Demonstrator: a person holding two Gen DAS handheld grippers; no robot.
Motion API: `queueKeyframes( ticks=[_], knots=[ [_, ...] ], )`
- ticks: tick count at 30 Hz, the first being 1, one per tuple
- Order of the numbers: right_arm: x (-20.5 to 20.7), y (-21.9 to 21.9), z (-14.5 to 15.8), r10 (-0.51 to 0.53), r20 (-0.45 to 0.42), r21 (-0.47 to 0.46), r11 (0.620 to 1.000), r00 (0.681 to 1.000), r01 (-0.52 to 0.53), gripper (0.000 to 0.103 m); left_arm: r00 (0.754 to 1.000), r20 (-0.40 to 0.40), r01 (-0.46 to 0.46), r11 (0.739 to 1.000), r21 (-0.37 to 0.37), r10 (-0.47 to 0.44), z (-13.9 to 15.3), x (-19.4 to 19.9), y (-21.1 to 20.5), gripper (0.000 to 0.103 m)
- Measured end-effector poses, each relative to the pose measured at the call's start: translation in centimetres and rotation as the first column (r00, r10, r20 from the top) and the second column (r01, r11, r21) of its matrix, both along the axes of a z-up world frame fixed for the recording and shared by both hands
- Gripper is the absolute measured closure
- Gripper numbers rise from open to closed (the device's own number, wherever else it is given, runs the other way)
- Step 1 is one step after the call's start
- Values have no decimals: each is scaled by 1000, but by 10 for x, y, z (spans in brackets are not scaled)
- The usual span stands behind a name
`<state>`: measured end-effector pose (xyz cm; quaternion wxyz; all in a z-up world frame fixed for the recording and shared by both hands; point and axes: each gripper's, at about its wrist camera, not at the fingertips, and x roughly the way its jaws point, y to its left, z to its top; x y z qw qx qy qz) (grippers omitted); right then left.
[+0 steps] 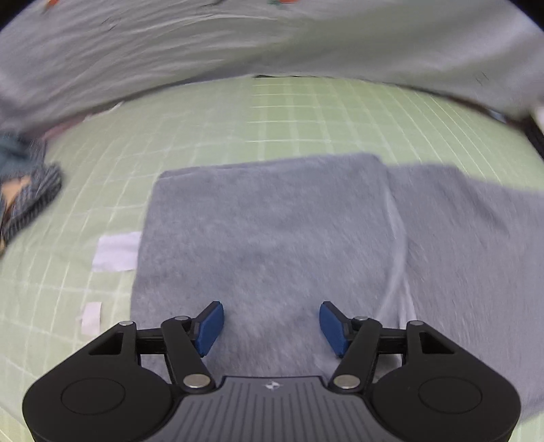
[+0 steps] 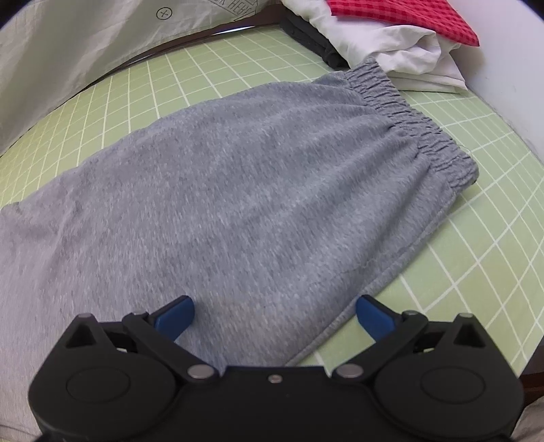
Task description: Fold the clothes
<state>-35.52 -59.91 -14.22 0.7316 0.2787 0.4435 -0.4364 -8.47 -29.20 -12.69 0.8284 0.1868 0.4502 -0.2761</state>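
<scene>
Grey sweat shorts lie flat on the green grid mat, their elastic waistband at the far right. In the left wrist view the same grey shorts lie folded, one layer lapping over another along a seam on the right. My left gripper hovers over the near part of the cloth, blue pads apart with nothing pinched between them. My right gripper stands open over the near hem of the shorts, its right pad close to the cloth's edge.
A pale grey sheet hangs along the far side of the mat. A striped garment lies at the left edge. White tape patches sit left of the shorts. A pile of white cloth and red checked fabric sits at the back right.
</scene>
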Motion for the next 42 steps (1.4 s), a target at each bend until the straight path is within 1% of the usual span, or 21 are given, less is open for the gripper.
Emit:
queueKeyframes(
  ticks=[3, 4, 6, 8, 11, 12, 14, 17, 19, 21, 24, 28, 32, 36, 38, 39, 40, 42],
  knots=[
    [-3, 2, 0, 7, 5, -5, 1000, 1000, -7, 0, 997, 11, 77, 997, 24, -77, 1, -15, -7, 36],
    [-4, 3, 0, 9, 7, -7, 1000, 1000, -9, 0, 996, 21, 91, 995, 35, -92, 1, -19, -9, 36],
    [-6, 4, 0, 11, 13, -10, 1000, 1000, -11, 0, 995, 36, 94, 994, 54, -96, 0, -23, -11, 31],
    [-10, 5, 0, 8, 27, -13, 1000, 1000, -8, 0, 997, 36, 72, 995, 63, -74, -1, -22, -10, 21],
    [-22, 2, 2, -31, 78, -6, 999, 996, 31, 0, 1000, -15, 7, 999, 35, -7, -3, -13, -3, 17],
    [-29, -1, 3, -58, 102, 0, 998, 993, 58, 0, 999, -36, -18, 1000, 21, 19, -4, -10, 0, 16],
    [-44, -10, 4, -122, 153, 8, 992, 981, 123, 0, 996, -60, -59, 998, 9, 59, -7, -7, 4, 8],
    [-59, -29, 2, -163, 161, -27, 985, 973, 169, 0, 994, -64, -92, 995, 25, 93, -10, -5, 4, 0],
    [-69, -42, 0, -189, 167, -50, 978, 968, 200, 0, 990, -85, -110, 993, 33, 112, -10, -3, 3, 0],
    [-76, -58, -3, -225, 137, -85, 968, 965, 237, 0, 989, -91, -112, 993, 47, 116, -9, -1, 1, 0],
    [-85, -80, -4, -236, 164, -116, 960, 958, 256, 0, 985, -102, -134, 989, 57, 140, -8, -1, -1, 0],
    [-86, -110, -8, -189, 186, -164, 962, 964, 220, 0, 976, -131, -165, 983, 82, 175, -6, 1, -4, 0],
    [-80, -140, -13, -147, 214, -204, 960, 966, 191, 0, 968, -161, -177, 978, 111, 193, -4, 6, -8, 0],
    [-60, -150, -19, -122, 142, -280, 947, 982, 158, 0, 961, -184, -185, 975, 125, 206, -2, 12, -10, 0],
    [-55, -148, -21, -169, 157, -303, 930, 973, 210, 0, 959, -189, -190, 974, 127, 212, -1, 15, -12, 0],
    [-53, -146, -22, -175, 156, -311, 925, 972, 217, 0, 958, -189, -193, 973, 125, 215, -1, 16, -12, 0],
    [-51, -144, -22, -174, 157, -315, 924, 972, 216, 0, 958, -188, -197, 973, 122, 217, -1, 17, -12, 0],
    [-50, -140, -21, -131, 156, -313, 933, 979, 175, 0, 958, -184, -201, 973, 115, 220, -1, 18, -12, 0]
  ],
)
